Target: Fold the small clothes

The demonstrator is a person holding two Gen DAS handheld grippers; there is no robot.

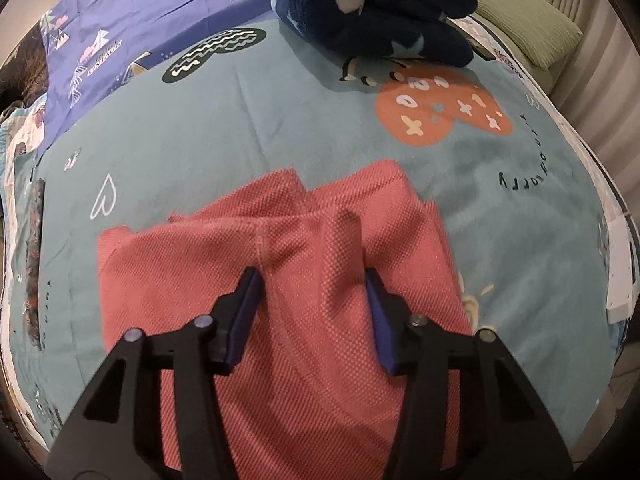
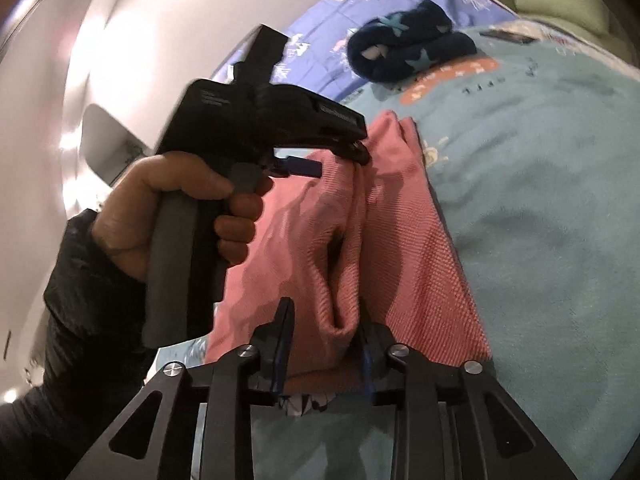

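A small pink knit garment (image 1: pixel 280 280) lies partly folded on a teal blanket (image 1: pixel 200 128). My left gripper (image 1: pixel 314 280) is open, its jaws set wide over the pink cloth with a raised fold between them. In the right wrist view the pink garment (image 2: pixel 400 248) is bunched into a ridge. My right gripper (image 2: pixel 324 316) is open, its jaws on either side of that ridge near the garment's near edge. The left gripper (image 2: pixel 320 160), held in a hand, sits over the garment's far end.
A dark blue fleece garment with light stars (image 1: pixel 376 12) lies at the far side of the blanket, and shows in the right wrist view (image 2: pixel 404 48). A purple patterned sheet (image 1: pixel 140 20) lies beyond. A green pillow (image 1: pixel 528 28) is at the far right. A white wall (image 2: pixel 120 40) is to the left.
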